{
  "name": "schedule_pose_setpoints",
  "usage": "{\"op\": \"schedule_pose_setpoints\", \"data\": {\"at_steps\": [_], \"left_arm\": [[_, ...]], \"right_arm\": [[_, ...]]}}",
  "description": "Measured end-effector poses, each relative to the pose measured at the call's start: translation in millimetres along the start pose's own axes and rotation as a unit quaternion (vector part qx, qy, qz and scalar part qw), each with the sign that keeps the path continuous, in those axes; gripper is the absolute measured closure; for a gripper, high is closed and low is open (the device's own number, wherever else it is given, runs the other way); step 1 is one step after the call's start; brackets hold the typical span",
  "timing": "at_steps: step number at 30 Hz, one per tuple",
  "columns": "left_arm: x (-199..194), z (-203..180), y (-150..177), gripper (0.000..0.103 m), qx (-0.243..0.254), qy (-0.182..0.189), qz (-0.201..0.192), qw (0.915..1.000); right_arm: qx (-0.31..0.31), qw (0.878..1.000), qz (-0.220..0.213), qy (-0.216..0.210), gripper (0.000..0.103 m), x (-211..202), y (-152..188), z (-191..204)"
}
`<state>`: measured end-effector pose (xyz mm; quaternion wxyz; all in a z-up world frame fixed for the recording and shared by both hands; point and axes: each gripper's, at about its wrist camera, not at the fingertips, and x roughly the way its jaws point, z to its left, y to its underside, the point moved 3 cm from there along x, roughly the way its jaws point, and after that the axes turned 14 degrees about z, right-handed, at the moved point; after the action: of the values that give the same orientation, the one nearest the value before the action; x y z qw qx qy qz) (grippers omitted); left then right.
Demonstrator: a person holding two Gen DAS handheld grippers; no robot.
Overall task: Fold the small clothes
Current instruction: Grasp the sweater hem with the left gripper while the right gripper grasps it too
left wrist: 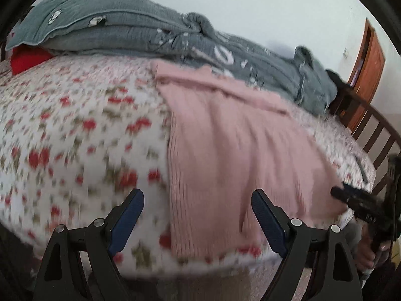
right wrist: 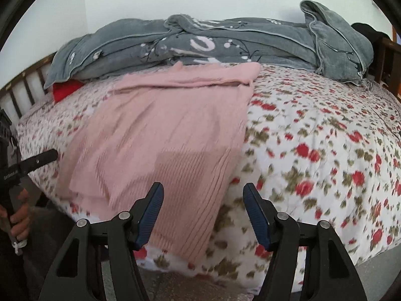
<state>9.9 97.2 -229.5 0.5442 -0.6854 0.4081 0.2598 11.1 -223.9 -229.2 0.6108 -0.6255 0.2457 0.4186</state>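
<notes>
A pink ribbed knit garment point(left wrist: 230, 150) lies flat on the floral bedspread point(left wrist: 75, 138), its far part folded over. It also shows in the right wrist view point(right wrist: 163, 135). My left gripper point(left wrist: 198, 200) is open and empty, just above the garment's near left edge. My right gripper point(right wrist: 203, 195) is open and empty, above the garment's near right corner. The right gripper's tip point(left wrist: 338, 192) shows at the garment's right edge in the left view; the left gripper's tip point(right wrist: 50, 155) shows at its left edge in the right view.
A grey quilt point(left wrist: 150, 30) is bunched along the back of the bed, also seen in the right wrist view point(right wrist: 200, 42). A red cloth point(left wrist: 27, 57) lies under its end. A wooden rail point(left wrist: 381, 130) borders the bed. A wooden door point(left wrist: 368, 57) stands behind.
</notes>
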Motion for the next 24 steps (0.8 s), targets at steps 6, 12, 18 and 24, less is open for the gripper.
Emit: {"op": "schedule_pose_setpoints", "data": {"at_steps": [6, 12, 18, 24], "left_arm": [[3, -13, 9, 0.025, -0.001, -0.044, -0.001, 0.999], [23, -19, 7, 0.074, -0.014, -0.074, 0.035, 0.9966], [10, 1, 9, 0.093, -0.077, -0.002, 0.024, 0.9967], [-6, 12, 10, 0.094, -0.072, 0.01, 0.013, 0.9973]], "right_arm": [[-0.001, 1.0, 0.001, -0.001, 0.043, 14, 15, -5], [0.023, 0.999, -0.003, -0.022, 0.053, 26, 23, -12], [-0.014, 1.0, -0.013, -0.012, 0.098, 24, 26, 1], [0.04, 0.994, -0.094, -0.029, 0.099, -16, 27, -29]]}}
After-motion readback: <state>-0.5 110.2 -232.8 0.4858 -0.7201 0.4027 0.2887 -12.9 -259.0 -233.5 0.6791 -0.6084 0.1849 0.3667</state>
